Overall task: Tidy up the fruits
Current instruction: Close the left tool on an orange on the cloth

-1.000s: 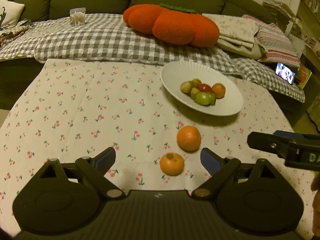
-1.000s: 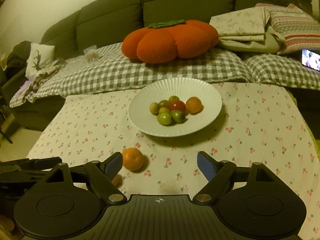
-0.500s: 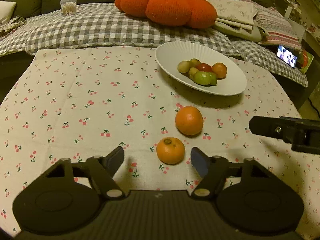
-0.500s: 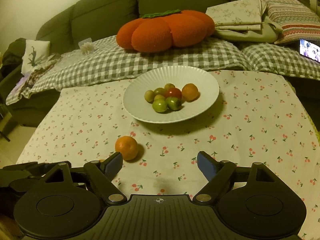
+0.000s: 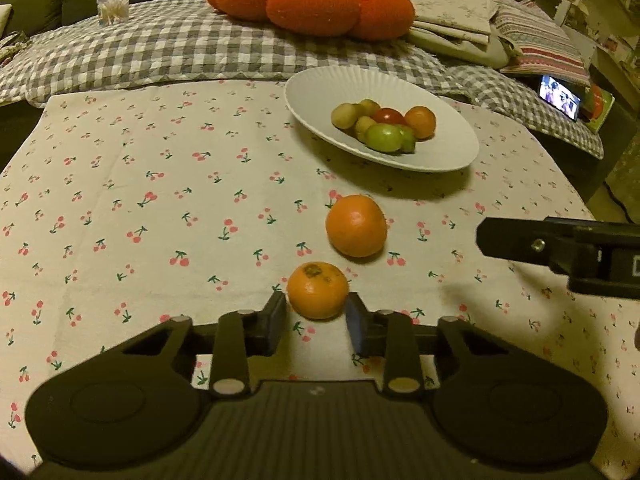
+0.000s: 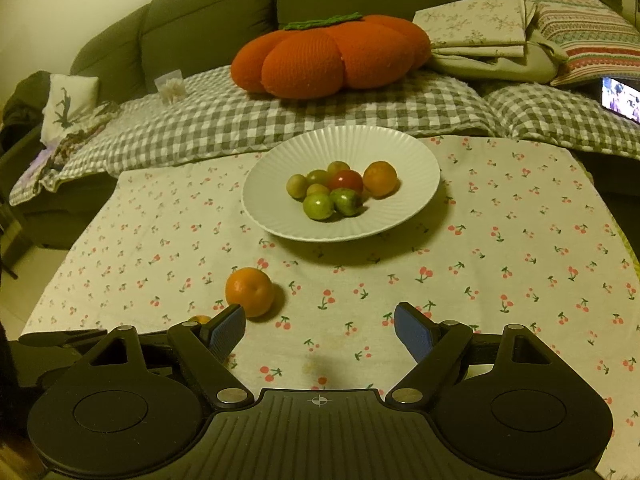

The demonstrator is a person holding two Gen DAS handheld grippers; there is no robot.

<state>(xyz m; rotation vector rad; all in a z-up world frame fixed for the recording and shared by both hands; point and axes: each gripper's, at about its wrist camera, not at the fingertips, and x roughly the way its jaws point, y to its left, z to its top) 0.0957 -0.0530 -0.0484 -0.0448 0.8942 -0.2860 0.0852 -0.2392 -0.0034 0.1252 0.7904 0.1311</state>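
Note:
A small orange lies on the cherry-print cloth between the fingers of my left gripper. Its jaws are closing, and both pads touch the fruit's sides. A second, larger orange rests just beyond it, toward the white ribbed plate. The plate holds several small green, red and orange fruits. My right gripper hovers open over bare cloth, right of the larger orange, nothing between its blue pads. Its finger enters the left wrist view from the right.
The table cloth ends at a sofa with a checked blanket, an orange pumpkin cushion, folded linens and a lit phone screen. A small box of cotton swabs stands on the blanket.
My left gripper sank toward the cloth and moved onto the near orange while its fingers drew in from wide apart to the fruit's sides. The right gripper stayed open.

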